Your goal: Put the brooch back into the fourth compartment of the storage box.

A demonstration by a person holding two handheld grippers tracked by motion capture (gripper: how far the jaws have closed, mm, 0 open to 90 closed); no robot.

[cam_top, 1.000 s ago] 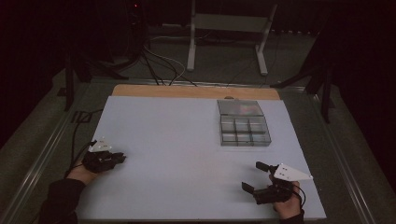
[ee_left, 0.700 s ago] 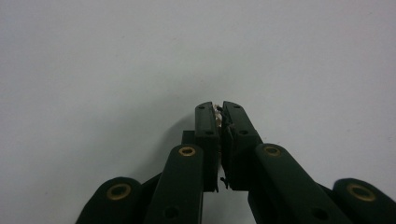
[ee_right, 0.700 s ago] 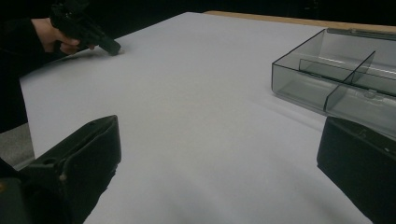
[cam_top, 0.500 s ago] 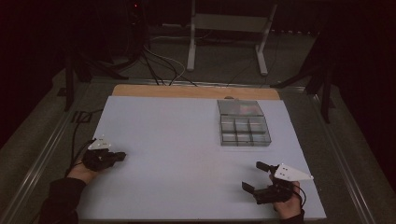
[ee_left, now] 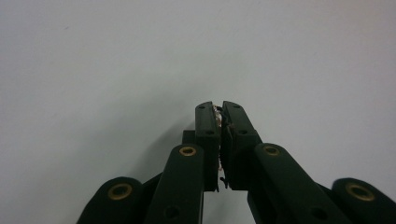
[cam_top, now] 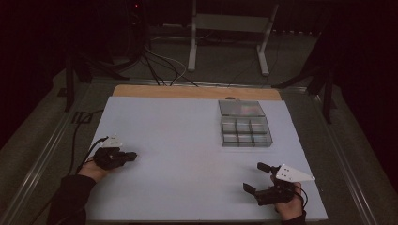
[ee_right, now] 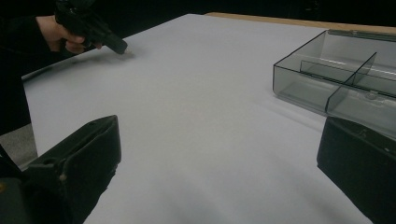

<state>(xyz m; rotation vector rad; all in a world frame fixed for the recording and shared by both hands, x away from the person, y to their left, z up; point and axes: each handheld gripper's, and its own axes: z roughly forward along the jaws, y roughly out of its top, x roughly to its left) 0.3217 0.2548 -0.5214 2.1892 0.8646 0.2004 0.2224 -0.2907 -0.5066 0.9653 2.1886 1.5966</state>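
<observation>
While my right fingers [cam_top: 259, 179] stood spread and empty, my left fingers [ee_left: 219, 122] were pressed together on a pale scrap I couldn't identify; farther off, the clear grey compartment box [cam_top: 245, 124] waited untouched on the white tabletop [cam_top: 187, 140].

left gripper [cam_top: 132, 154] low by the left edge, held in a hand [cam_top: 94, 169], sleeve dark, jaws pressed tight together, pointing right. right gripper [cam_top: 256, 177] near the bottom right, in the other hand [cam_top: 288, 206], jaws spread wide apart, pointing left.
</observation>
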